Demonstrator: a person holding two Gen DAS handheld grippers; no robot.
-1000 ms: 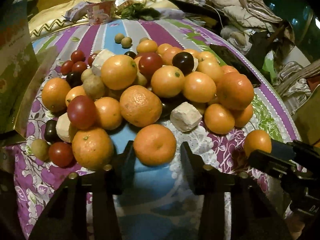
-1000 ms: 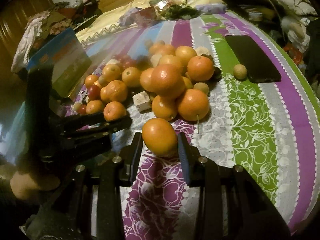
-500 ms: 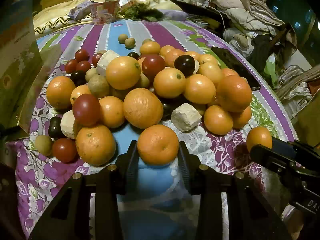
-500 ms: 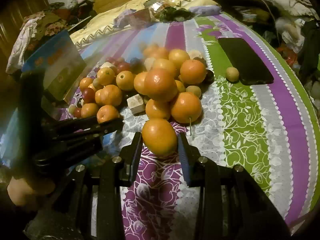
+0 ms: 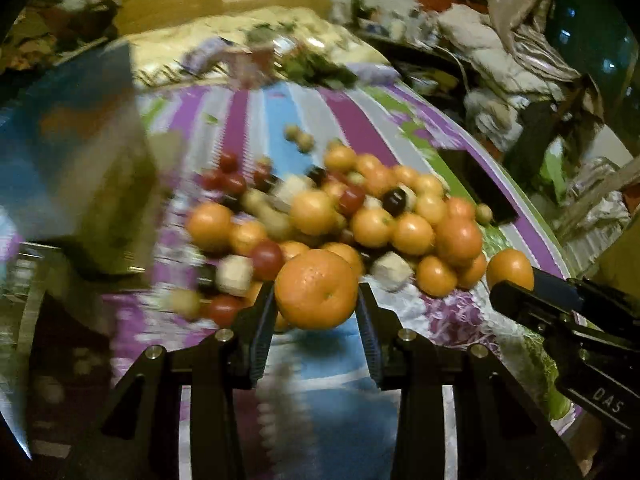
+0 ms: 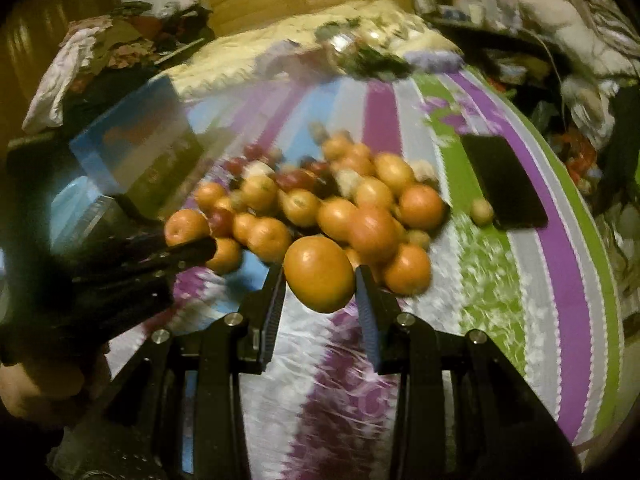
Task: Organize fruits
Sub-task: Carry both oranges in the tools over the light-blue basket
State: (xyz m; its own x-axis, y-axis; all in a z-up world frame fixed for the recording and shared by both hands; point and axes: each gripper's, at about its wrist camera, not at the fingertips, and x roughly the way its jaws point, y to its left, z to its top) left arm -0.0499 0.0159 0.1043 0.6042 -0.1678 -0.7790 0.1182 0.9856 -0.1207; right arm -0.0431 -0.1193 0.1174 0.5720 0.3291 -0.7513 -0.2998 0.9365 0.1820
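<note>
Two tongs each clamp an orange: left tongs grip one orange, right tongs grip another, both raised before the fruit pile on a striped bed.

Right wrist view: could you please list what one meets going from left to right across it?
Left gripper → blue box → orange held in the right gripper → small green fruit → black phone.
</note>
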